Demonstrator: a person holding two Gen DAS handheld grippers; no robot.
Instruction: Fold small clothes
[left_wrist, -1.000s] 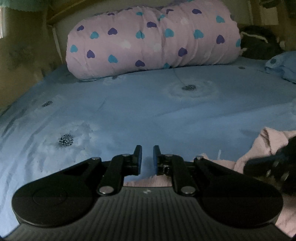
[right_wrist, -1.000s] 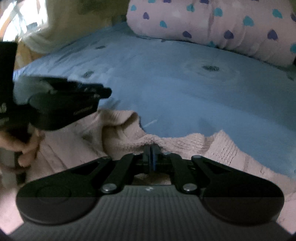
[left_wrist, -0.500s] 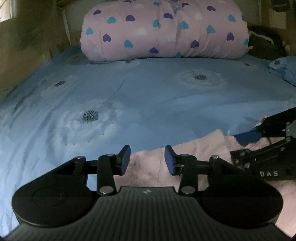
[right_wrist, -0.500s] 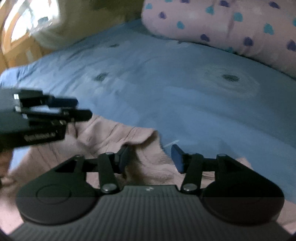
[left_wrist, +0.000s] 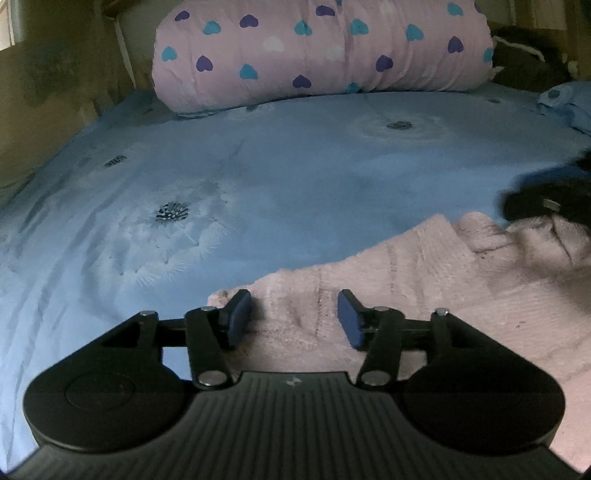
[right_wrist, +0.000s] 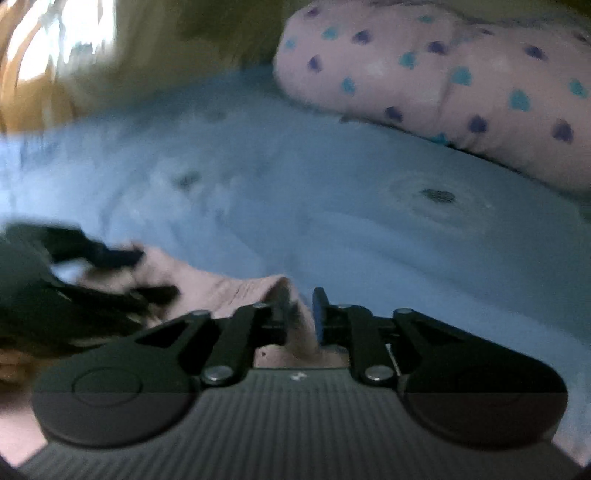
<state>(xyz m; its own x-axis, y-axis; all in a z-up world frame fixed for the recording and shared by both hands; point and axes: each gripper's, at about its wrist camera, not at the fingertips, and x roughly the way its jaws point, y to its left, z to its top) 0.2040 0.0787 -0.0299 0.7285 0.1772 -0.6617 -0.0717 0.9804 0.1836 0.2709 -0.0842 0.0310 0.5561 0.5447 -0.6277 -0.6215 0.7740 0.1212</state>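
A pink knitted garment (left_wrist: 424, 280) lies on the blue bedsheet (left_wrist: 295, 177), at the near right of the left wrist view. My left gripper (left_wrist: 295, 319) hovers over its left edge; its jaws are opening, wide apart, and the pads do not press the cloth under them. In the blurred right wrist view, my right gripper (right_wrist: 301, 314) is closing on a raised fold of the pink garment (right_wrist: 236, 288), which fills the narrow gap between its fingers. The right gripper (left_wrist: 546, 199) also shows as a dark blur in the left wrist view. The left gripper (right_wrist: 92, 266) is at the left of the right wrist view.
A big pink bolster with blue and purple hearts (left_wrist: 321, 51) lies across the far end of the bed. A blue pillow (left_wrist: 569, 103) and dark cloth (left_wrist: 524, 62) sit at the far right. A wall (left_wrist: 48, 92) runs along the left side.
The left gripper went from nearly shut to wide apart and moved over the garment's edge. The right gripper let go, spread, then narrowed on a fold and rose a little.
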